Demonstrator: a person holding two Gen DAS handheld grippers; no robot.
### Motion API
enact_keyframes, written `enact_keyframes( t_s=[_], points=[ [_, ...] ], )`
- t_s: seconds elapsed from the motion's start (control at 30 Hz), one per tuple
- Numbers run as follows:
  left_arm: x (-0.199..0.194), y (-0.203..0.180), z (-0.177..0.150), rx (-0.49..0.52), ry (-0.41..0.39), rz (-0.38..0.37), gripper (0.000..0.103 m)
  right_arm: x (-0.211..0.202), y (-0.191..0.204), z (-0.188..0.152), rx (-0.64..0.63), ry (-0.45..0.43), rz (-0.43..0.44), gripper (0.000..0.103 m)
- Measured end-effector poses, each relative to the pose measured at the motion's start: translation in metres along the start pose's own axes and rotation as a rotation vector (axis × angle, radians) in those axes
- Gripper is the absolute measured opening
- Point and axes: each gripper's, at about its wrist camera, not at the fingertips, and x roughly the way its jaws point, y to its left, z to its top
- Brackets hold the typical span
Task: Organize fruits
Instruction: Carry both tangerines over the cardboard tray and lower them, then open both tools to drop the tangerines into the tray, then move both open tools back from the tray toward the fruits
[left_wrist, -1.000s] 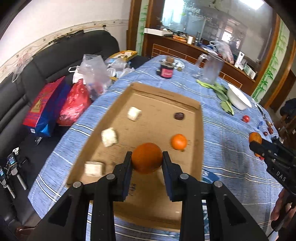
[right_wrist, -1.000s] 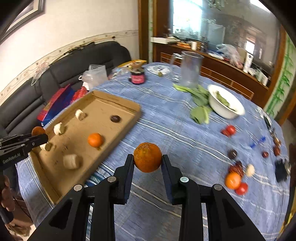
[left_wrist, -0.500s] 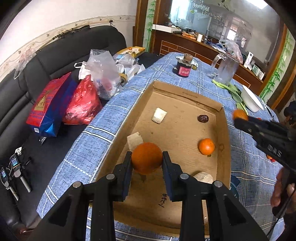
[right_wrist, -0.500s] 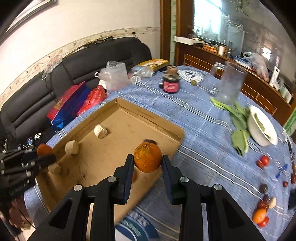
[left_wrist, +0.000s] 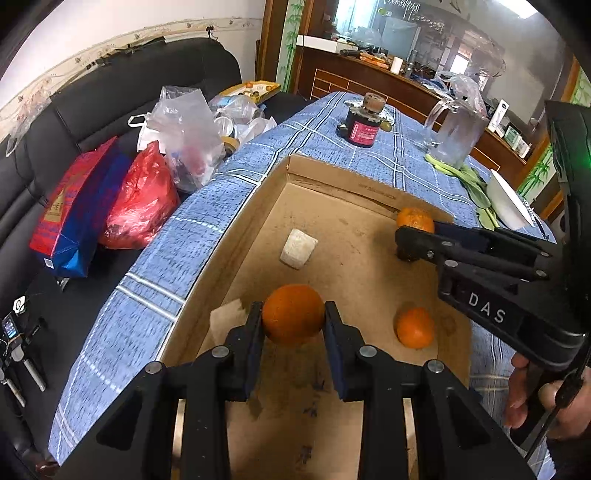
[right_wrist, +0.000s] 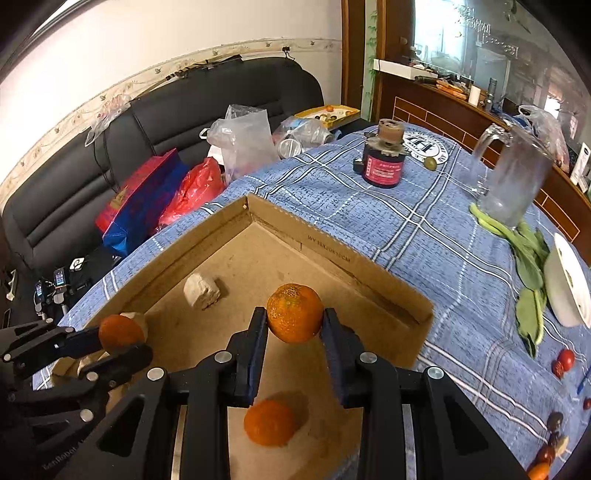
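My left gripper (left_wrist: 293, 325) is shut on an orange (left_wrist: 293, 314) and holds it above the near left part of a shallow cardboard tray (left_wrist: 332, 181). My right gripper (right_wrist: 294, 325) is shut on a second orange (right_wrist: 294, 312) above the tray (right_wrist: 332, 254), near its far right side. Each gripper shows in the other view: the right one (left_wrist: 410, 236) and the left one (right_wrist: 122, 345). A smaller orange (left_wrist: 414, 328) lies on the tray floor; it also shows in the right wrist view (right_wrist: 269, 422). A pale chunk (left_wrist: 298, 248) lies in the tray.
On the blue plaid tablecloth (right_wrist: 424, 221) stand a dark jar (right_wrist: 382, 160), a glass pitcher (right_wrist: 517, 181), leafy greens (right_wrist: 528, 258) and a white bowl (right_wrist: 569, 291). Small red fruits (right_wrist: 563, 362) lie at the right. Bags (left_wrist: 110, 206) sit on the black sofa at the left.
Both grippers have moved in over the tray with their oranges. The right one came from above the tablecloth, leftward over the tray's far right side; the left one shifted toward the tray's left edge.
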Motion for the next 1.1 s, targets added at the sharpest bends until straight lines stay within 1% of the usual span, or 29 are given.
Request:
enact_keyframes(
  t_s=[0.27,0.4,0.57,0.7,0.77,0.8,0.87,0.97,1.1],
  points=[
    [0.021,0.008,0.008,-0.016,0.022,0.009,0.030,0.031,-0.011,0.012,0.008,0.029,-0.013,0.033],
    [0.023,0.007,0.010,0.001,0.017,0.015,0.030,0.044,-0.020,0.015,0.026,0.052,-0.016,0.033],
    [0.023,0.008,0.009,0.010,0.015,-0.001,0.030,0.055,-0.024,0.014,0.019,0.077,-0.030,0.033],
    [0.024,0.009,0.011,0.004,0.027,-0.007,0.031,0.057,-0.024,0.013,0.018,0.078,-0.042,0.033],
    [0.024,0.010,0.012,-0.006,0.032,-0.020,0.036,0.058,-0.023,0.013,0.013,0.082,-0.046,0.035],
    [0.024,0.010,0.012,-0.010,0.036,-0.029,0.037,0.058,-0.023,0.013,0.009,0.088,-0.049,0.040],
    [0.024,0.008,0.012,-0.006,0.043,-0.036,0.041,0.058,-0.023,0.013,0.003,0.089,-0.062,0.045],
    [0.023,0.005,0.010,0.006,0.042,-0.028,0.042,0.055,-0.024,0.012,0.004,0.084,-0.069,0.047],
    [0.021,0.005,0.008,-0.002,0.046,-0.029,0.042,0.045,-0.028,0.010,0.008,0.073,-0.076,0.047]
  ],
)
